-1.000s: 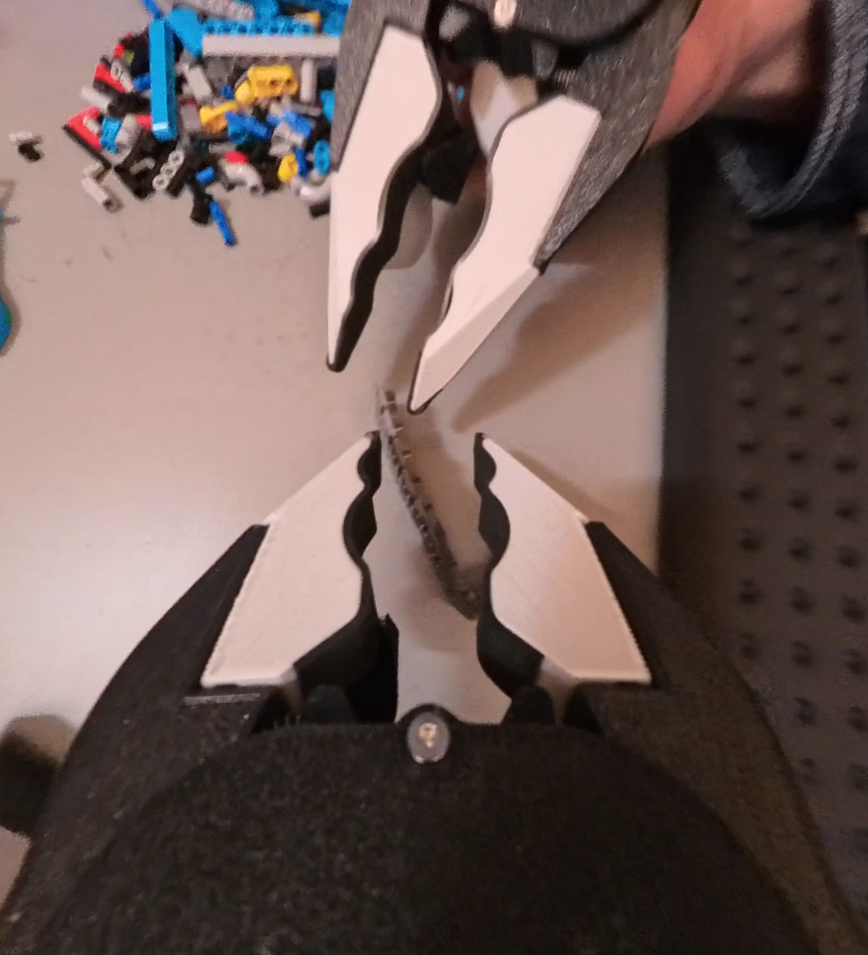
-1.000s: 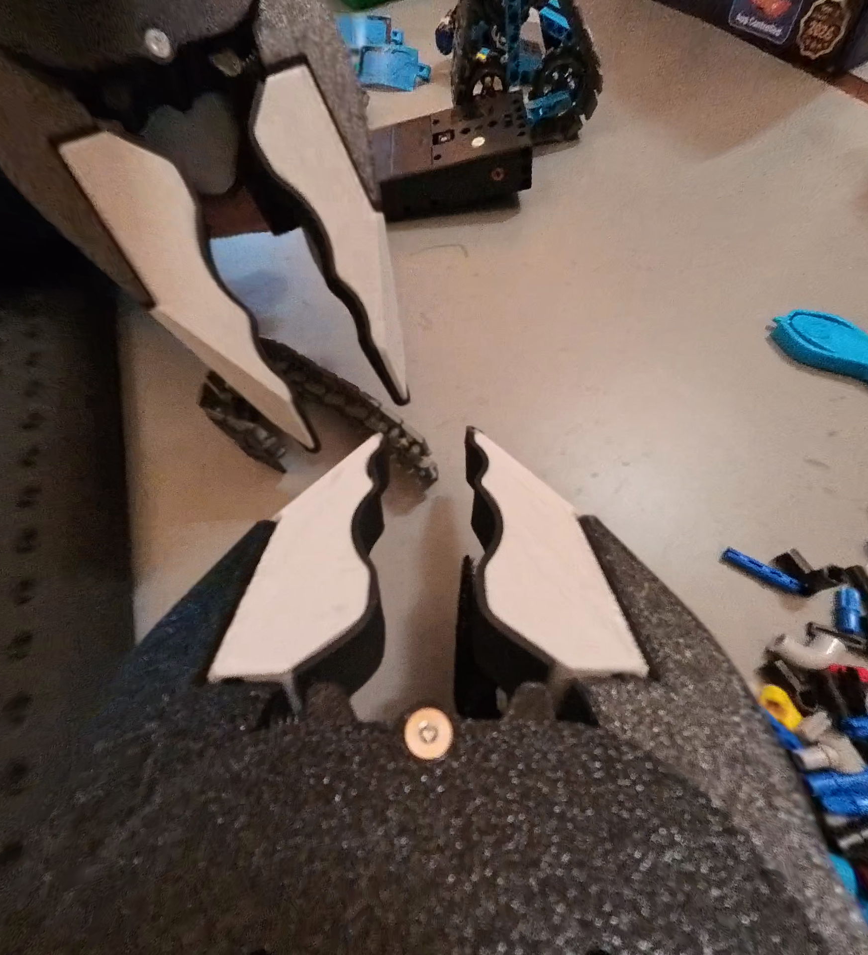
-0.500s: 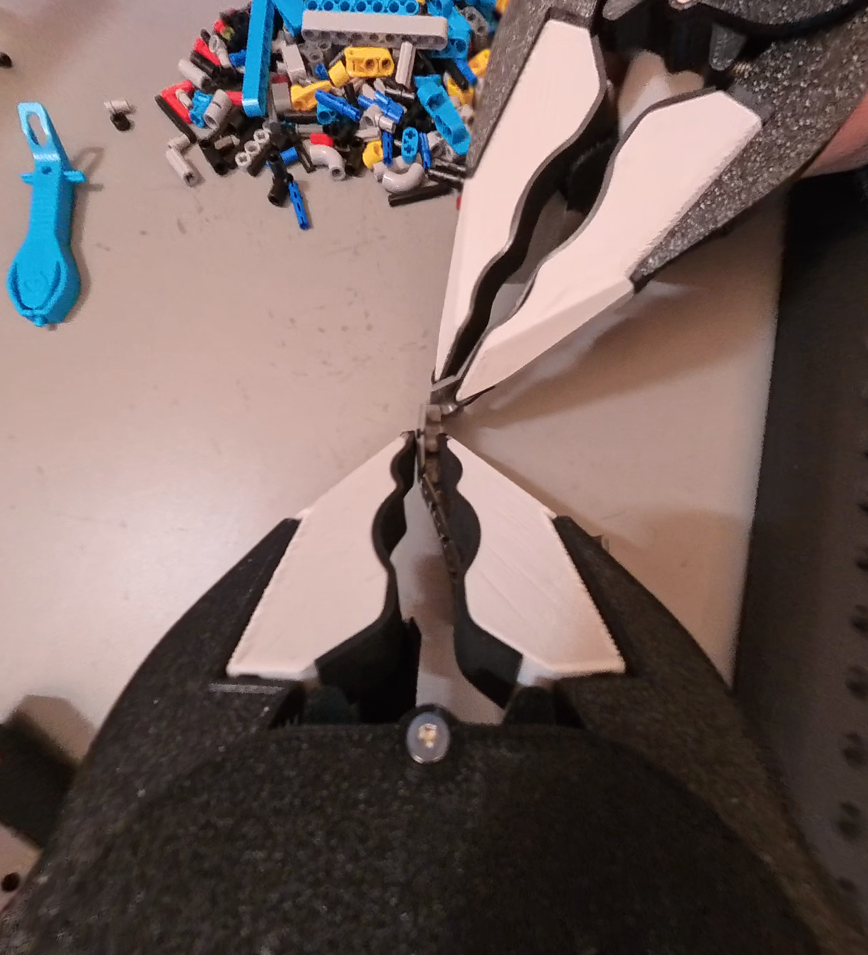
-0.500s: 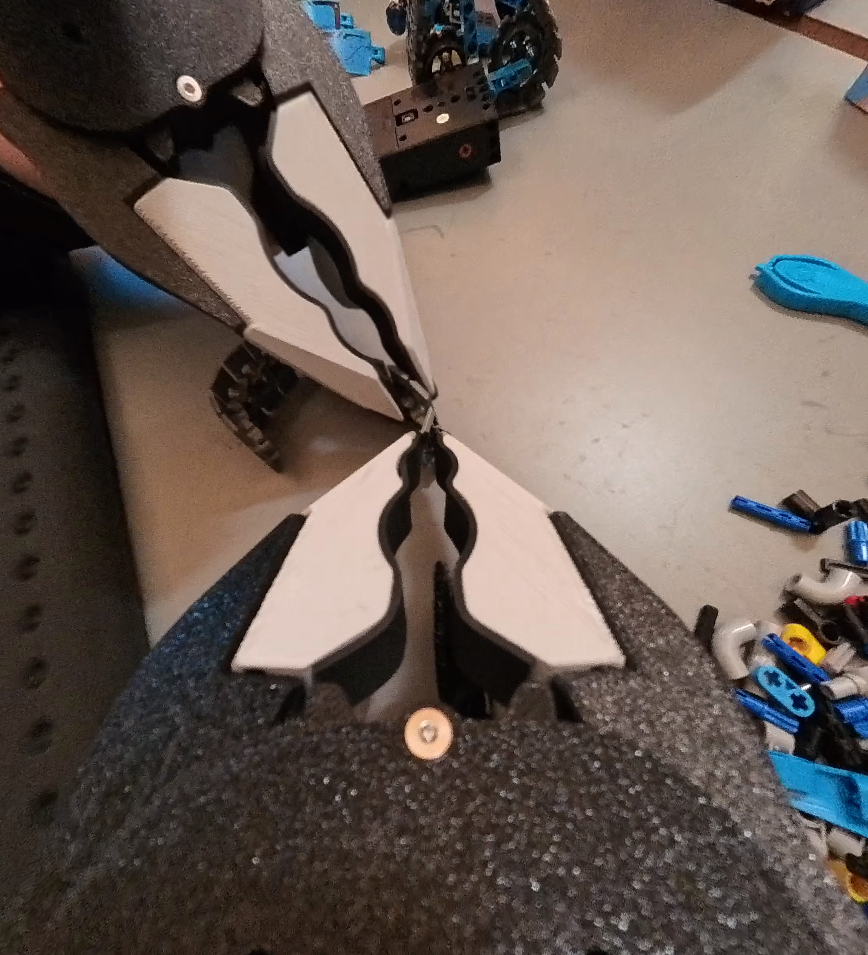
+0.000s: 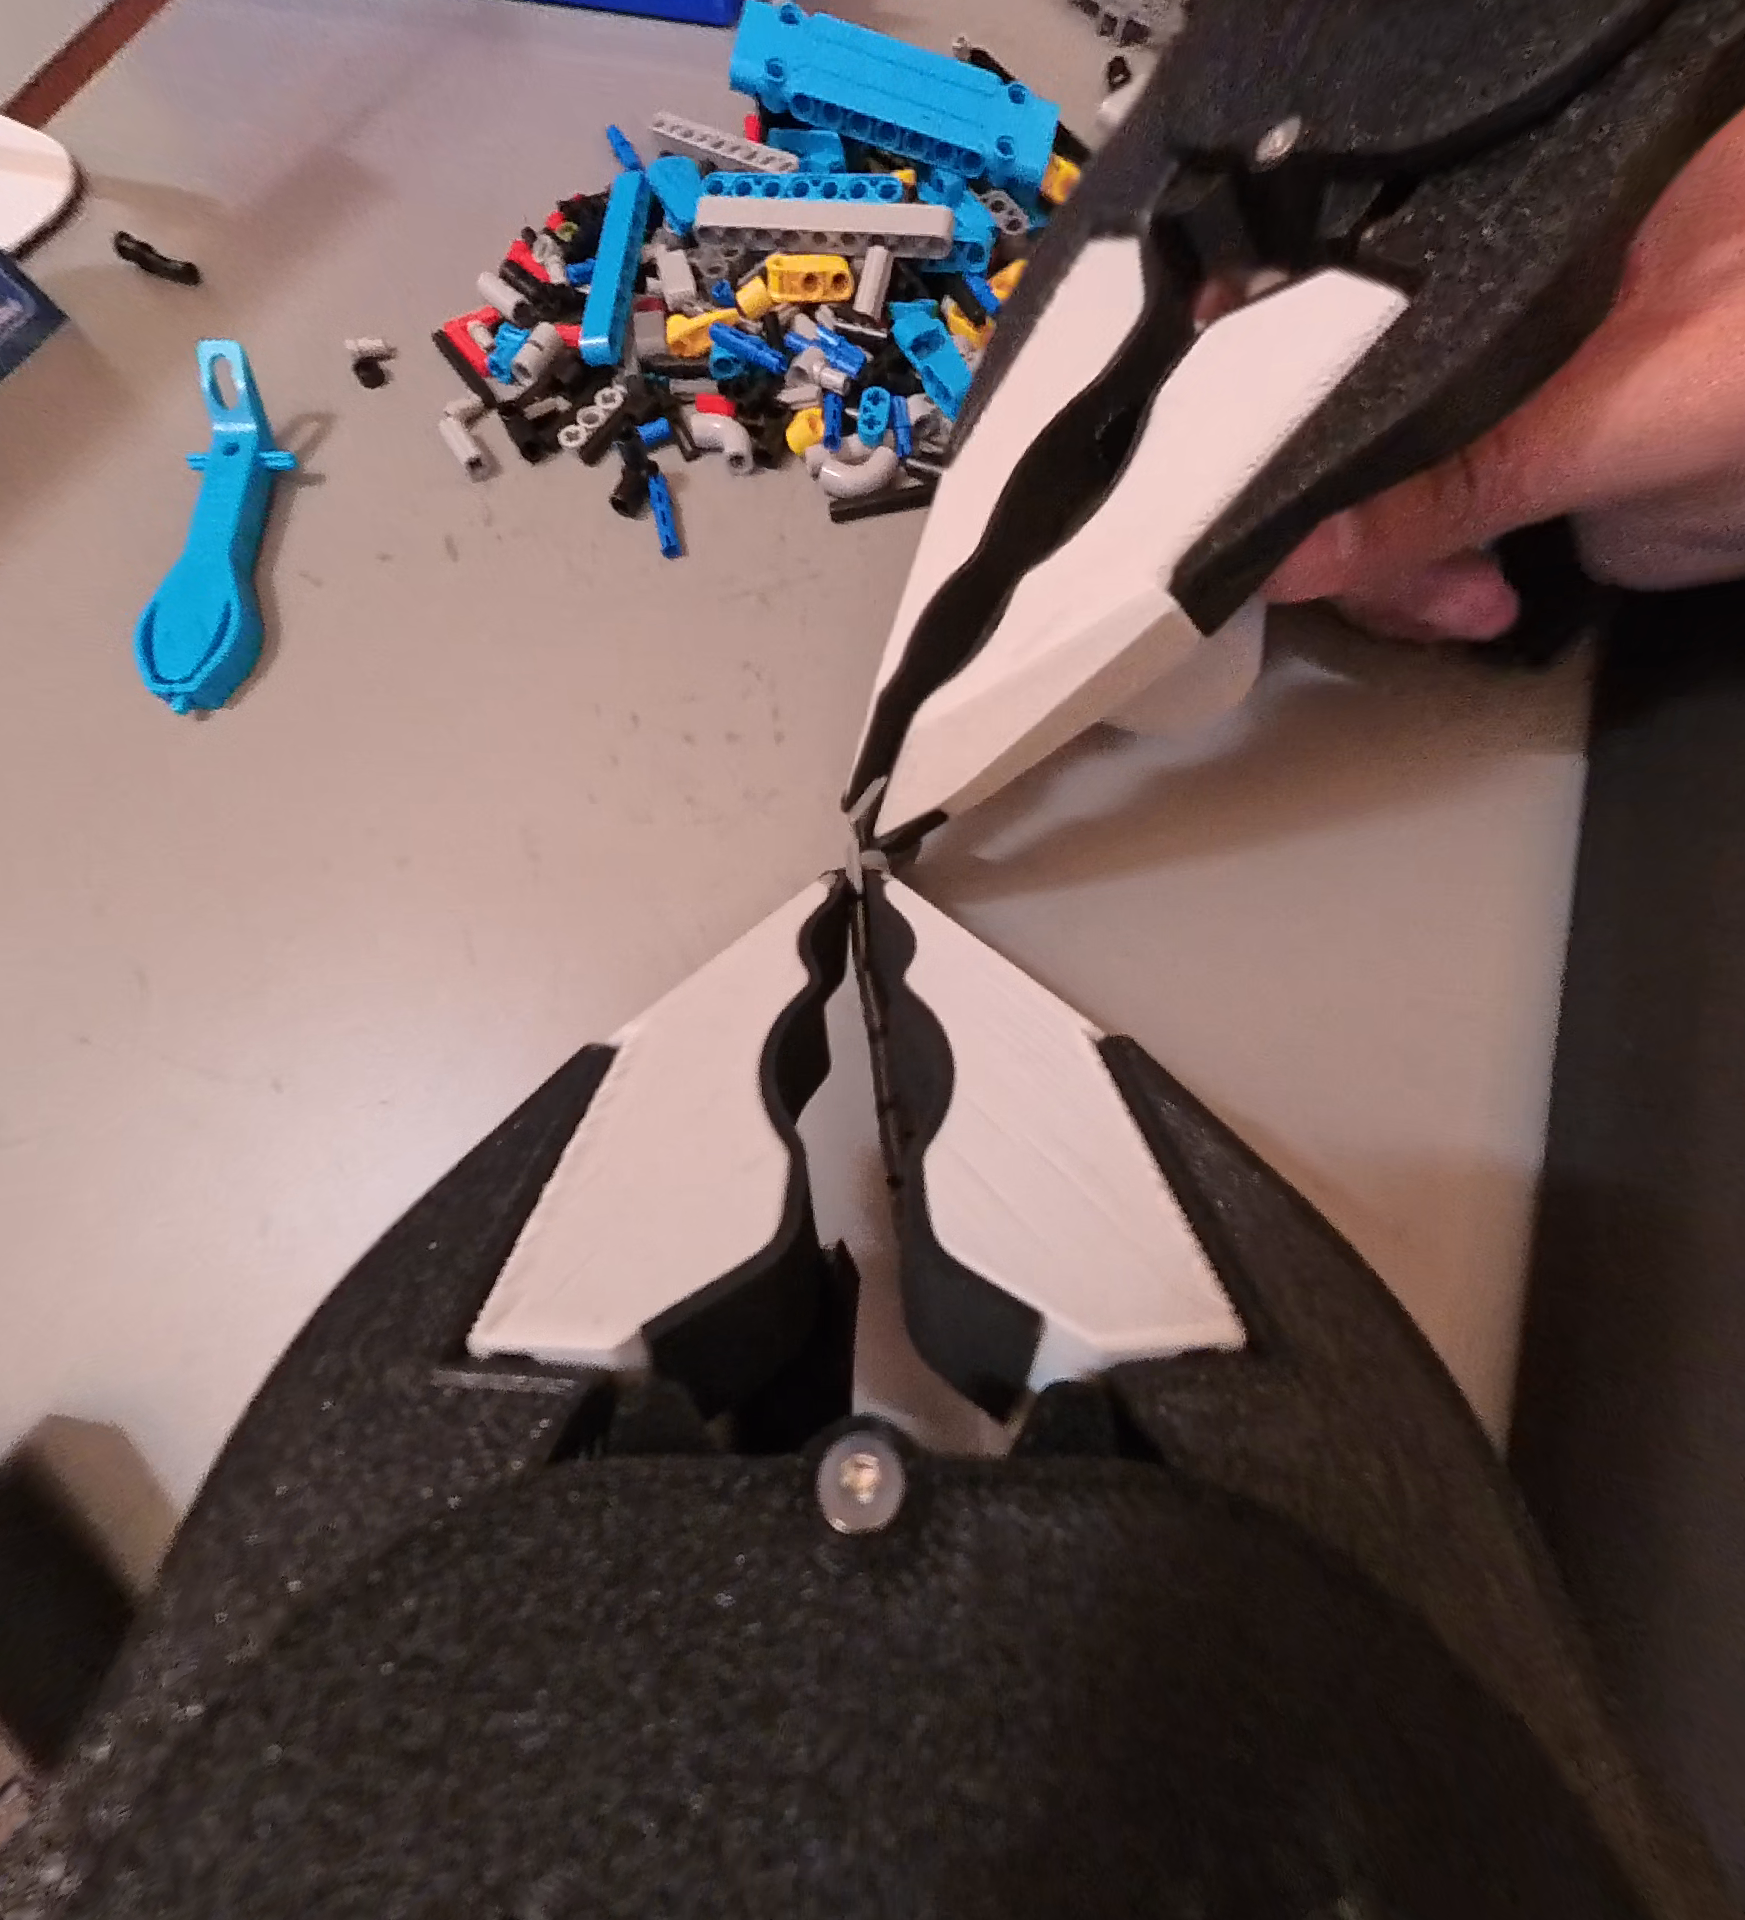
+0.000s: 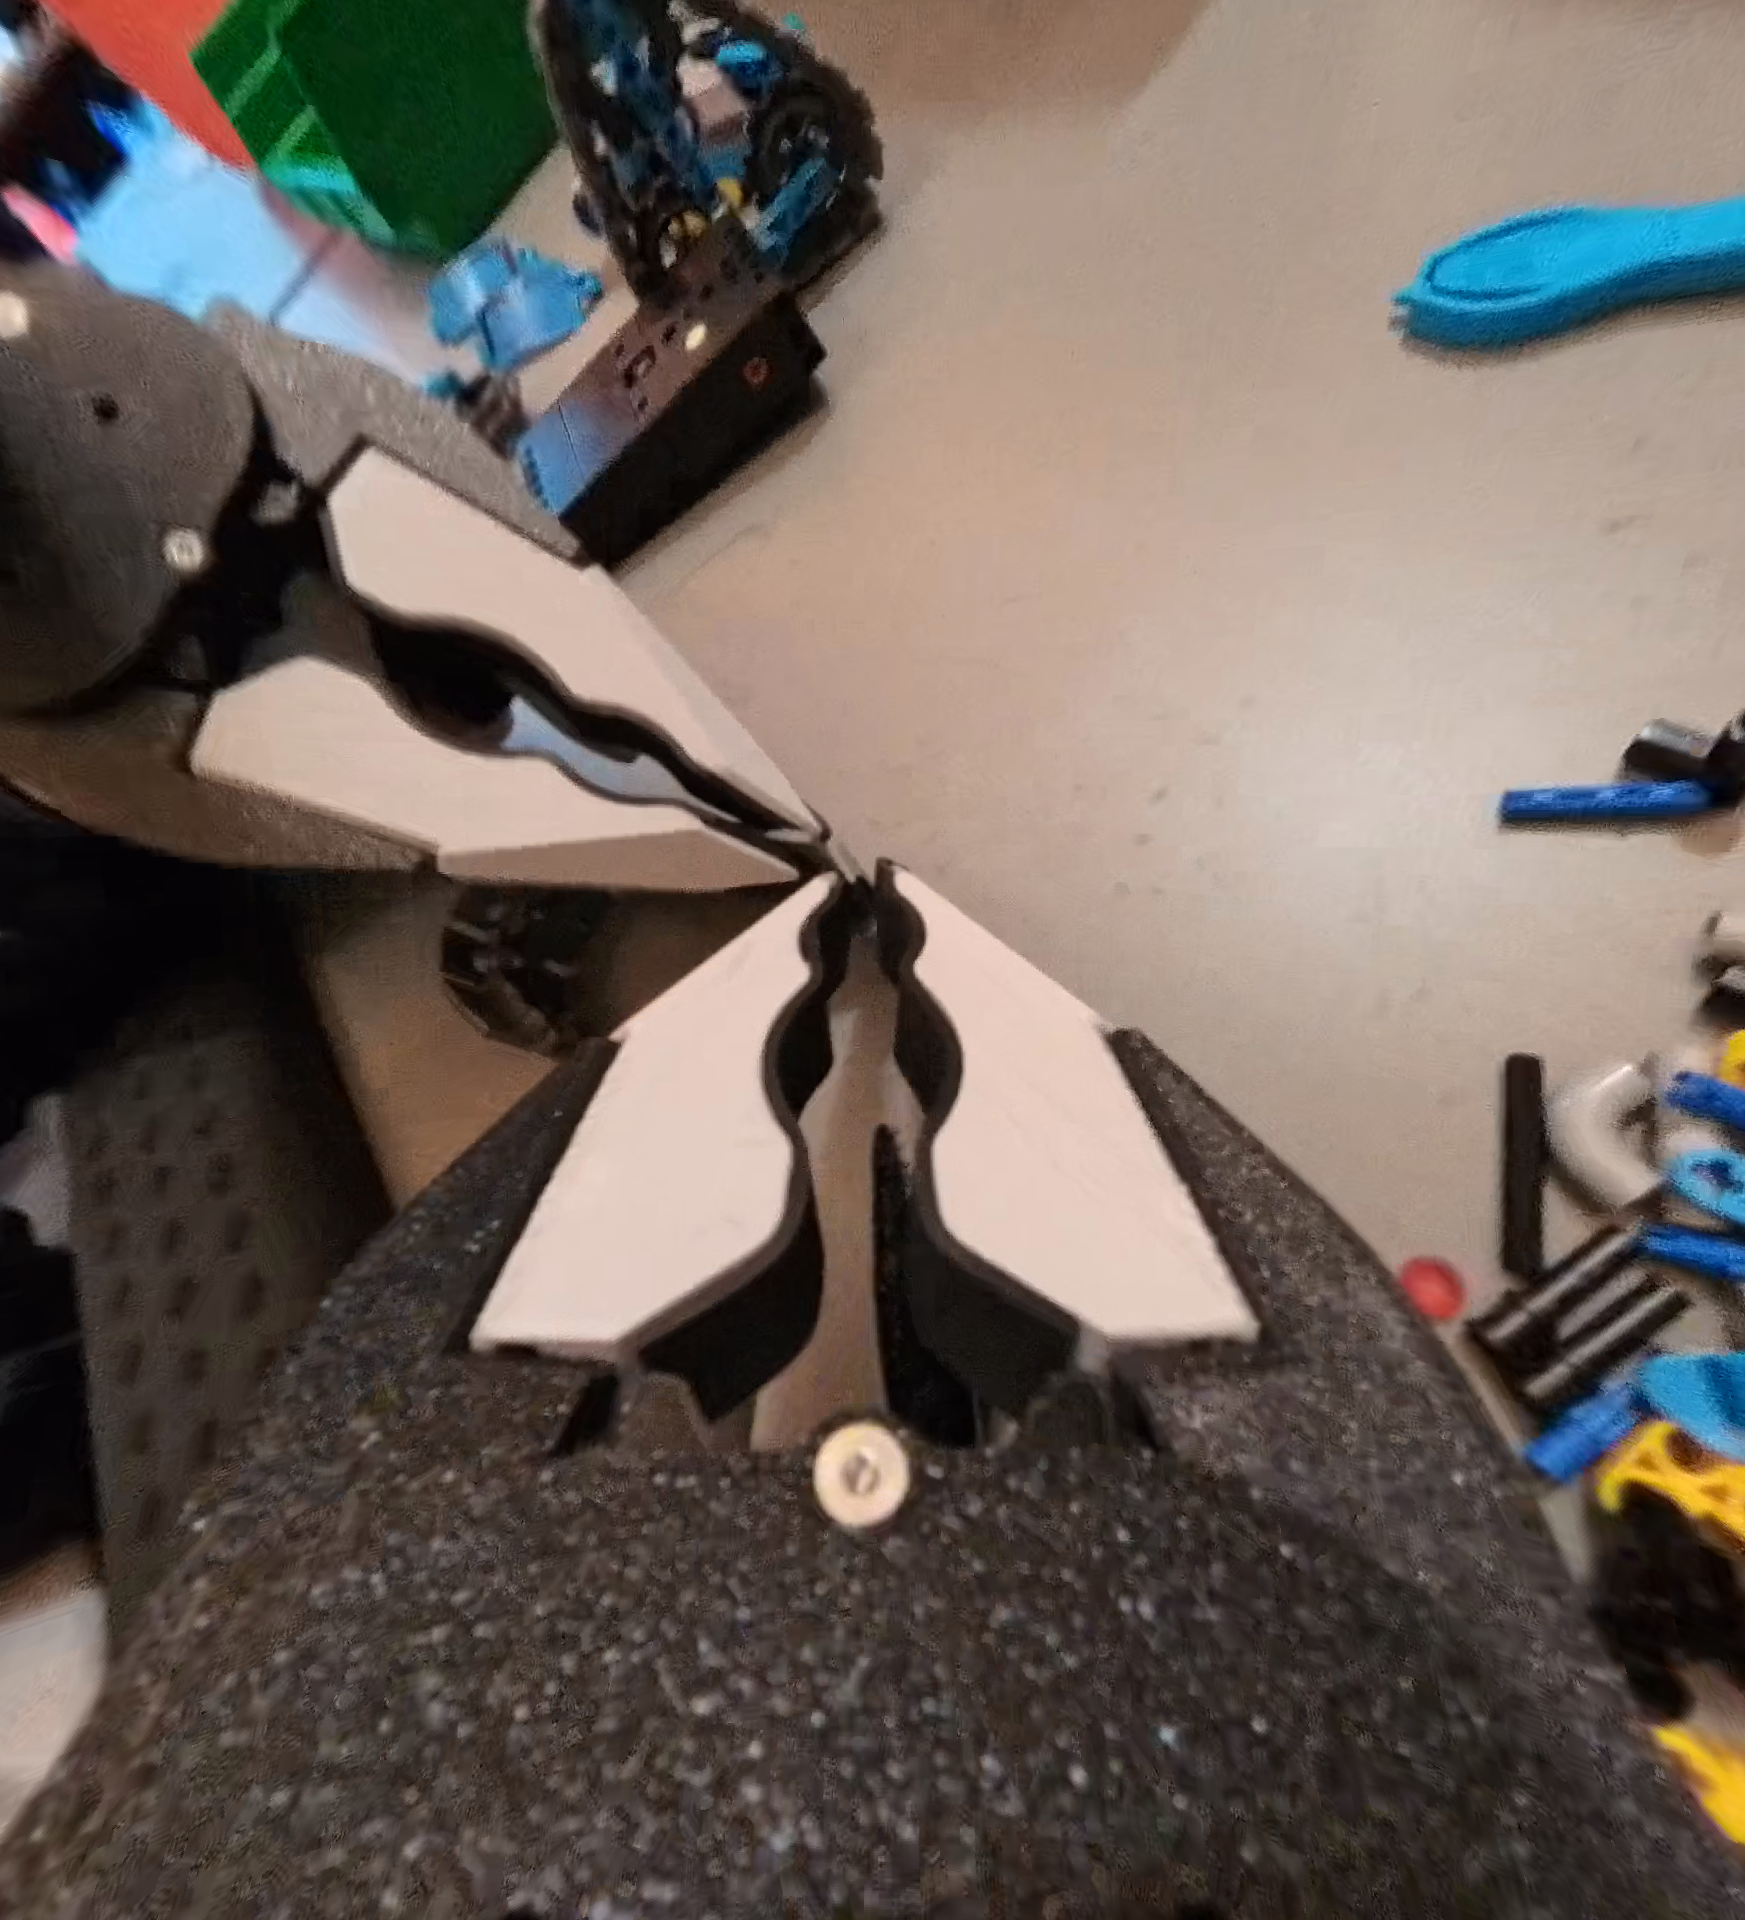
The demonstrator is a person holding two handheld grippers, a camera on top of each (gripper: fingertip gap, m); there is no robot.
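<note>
Chain (image 5: 873, 1023): dark, thin, off the table (image 5: 432, 935), strung between my grippers, near the table's right edge. Bare tabletop to its left. My left gripper (image 5: 852, 883) is clamped on one end; my right gripper (image 6: 860, 883), tip to tip with it, pinches the other. A second ago both stood apart, chain lying flat. Brick pile (image 5: 743, 312) and blue tool (image 5: 208, 561) lie well beyond.

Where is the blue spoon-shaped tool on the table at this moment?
In the left wrist view, the blue spoon-shaped tool lies flat on the table at upper left, left of the pile of small parts and apart from it.
</note>
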